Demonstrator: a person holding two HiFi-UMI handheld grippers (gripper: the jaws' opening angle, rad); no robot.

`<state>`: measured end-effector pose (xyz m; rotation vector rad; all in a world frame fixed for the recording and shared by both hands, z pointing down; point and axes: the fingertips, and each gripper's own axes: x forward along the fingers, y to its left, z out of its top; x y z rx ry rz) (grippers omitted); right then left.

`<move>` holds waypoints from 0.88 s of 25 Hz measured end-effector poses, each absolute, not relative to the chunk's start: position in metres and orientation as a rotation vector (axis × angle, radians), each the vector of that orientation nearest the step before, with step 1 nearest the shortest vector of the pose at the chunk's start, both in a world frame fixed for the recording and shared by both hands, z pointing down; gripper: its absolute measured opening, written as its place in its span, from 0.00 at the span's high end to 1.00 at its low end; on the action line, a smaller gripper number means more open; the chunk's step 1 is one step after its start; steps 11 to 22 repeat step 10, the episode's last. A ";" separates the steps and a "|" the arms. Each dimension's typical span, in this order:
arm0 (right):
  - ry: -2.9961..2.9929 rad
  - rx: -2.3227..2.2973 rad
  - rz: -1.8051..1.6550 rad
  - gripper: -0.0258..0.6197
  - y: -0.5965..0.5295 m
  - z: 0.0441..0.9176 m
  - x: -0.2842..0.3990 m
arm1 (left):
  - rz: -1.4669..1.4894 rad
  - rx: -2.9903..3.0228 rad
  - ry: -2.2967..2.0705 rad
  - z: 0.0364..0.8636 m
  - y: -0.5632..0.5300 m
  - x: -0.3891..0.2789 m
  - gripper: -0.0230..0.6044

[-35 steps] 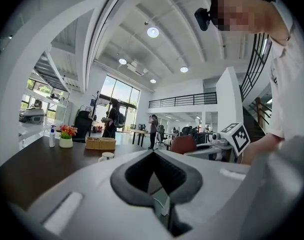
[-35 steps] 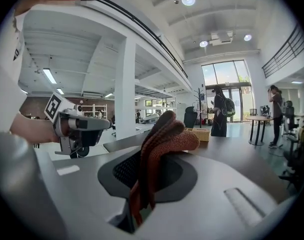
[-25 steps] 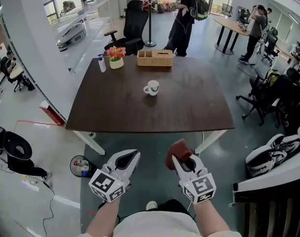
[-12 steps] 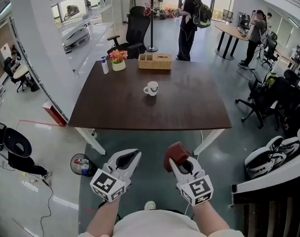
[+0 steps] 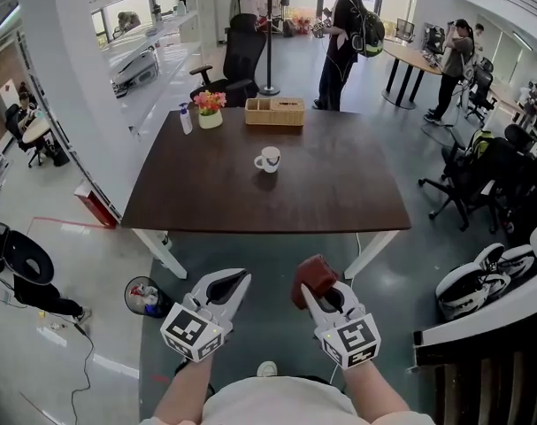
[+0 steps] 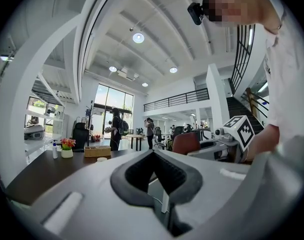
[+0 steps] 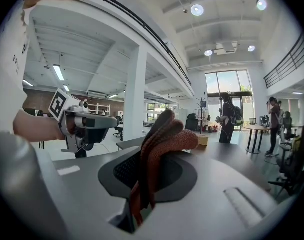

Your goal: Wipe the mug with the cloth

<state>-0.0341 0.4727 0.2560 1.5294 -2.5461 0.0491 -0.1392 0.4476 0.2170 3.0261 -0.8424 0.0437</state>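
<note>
The right tongs (image 5: 321, 292) are clenched on the folded red cloth (image 5: 314, 275), ready for wiping; left tongs (image 5: 233, 283) pressed together, empty, probably free to steady the mug (image 5: 268, 159), which stands mid-tabletop (image 5: 339, 193), well ahead of both

White left gripper (image 5: 240, 282) and right gripper (image 5: 313, 292), black-marked cubes (image 5: 194, 332), white shirt (image 5: 277, 404).

Upright white mug (image 5: 269, 158), bunched rust cloth (image 5: 314, 278)
</note>
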 end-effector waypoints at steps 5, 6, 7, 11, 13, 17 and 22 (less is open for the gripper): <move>-2.539 1.535 0.048 0.84 0.472 0.258 -0.036 | 0.050 3.037 -0.820 0.220 0.448 -0.138 0.96; -2.538 1.536 0.049 0.84 0.471 0.258 -0.037 | 0.051 3.039 -0.818 0.220 0.448 -0.138 0.96; -2.537 1.537 0.050 0.84 0.471 0.258 -0.038 | 0.053 3.041 -0.816 0.219 0.447 -0.139 0.96; -2.533 1.538 0.050 0.84 0.469 0.256 -0.041 | 0.053 3.047 -0.809 0.215 0.445 -0.141 0.96; -2.533 1.538 0.050 0.84 0.469 0.256 -0.041 | 0.053 3.047 -0.809 0.215 0.445 -0.141 0.96; -2.533 1.538 0.050 0.84 0.469 0.256 -0.041 | 0.053 3.047 -0.809 0.215 0.445 -0.141 0.96; -2.533 1.538 0.050 0.84 0.469 0.256 -0.041 | 0.053 3.047 -0.809 0.215 0.445 -0.141 0.96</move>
